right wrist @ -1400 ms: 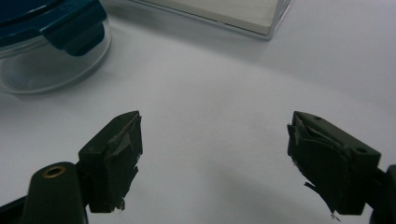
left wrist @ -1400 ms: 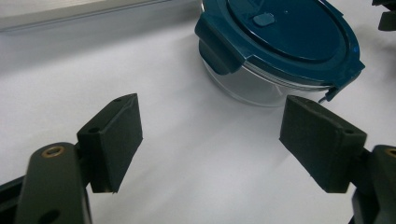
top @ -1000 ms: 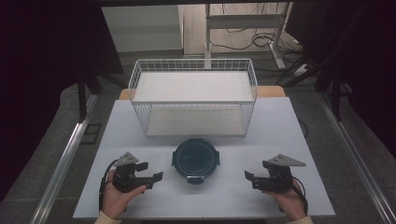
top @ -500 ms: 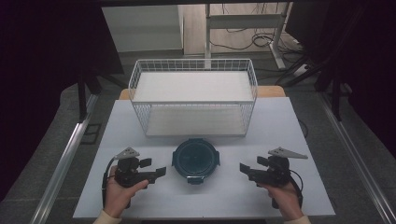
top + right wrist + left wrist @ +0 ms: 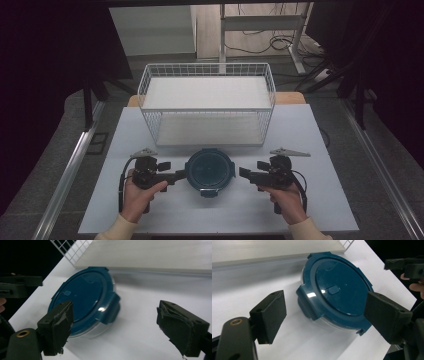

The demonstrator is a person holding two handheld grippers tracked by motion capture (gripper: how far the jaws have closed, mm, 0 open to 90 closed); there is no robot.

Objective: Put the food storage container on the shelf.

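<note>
The clear body of the round container (image 5: 210,171) is largely hidden beneath its dark blue lid (image 5: 339,288); only a thin transparent band is seen under the rim in both gripper views. Whether anything lies inside cannot be told. In the left gripper view the container's lower right edge is covered by that gripper's own jaw, and in the right gripper view its lower left edge is covered likewise. The far wall of the white wire basket (image 5: 150,95) is cut off in both gripper views.

The container is seen lying flat on the white table (image 5: 320,130), lid upward, just at 6 o'clock of the basket. Being round, it has no long axis; its four clasp tabs are set at about 12, 3, 6 and 9 o'clock in the high view.

The left gripper (image 5: 181,174) is held at 9 o'clock of the container, jaws spread wide, nothing pinched. The right gripper (image 5: 244,173) is held at 3 o'clock, its jaws spread and just opened a little further, nothing between them. Both point inward at the container.
</note>
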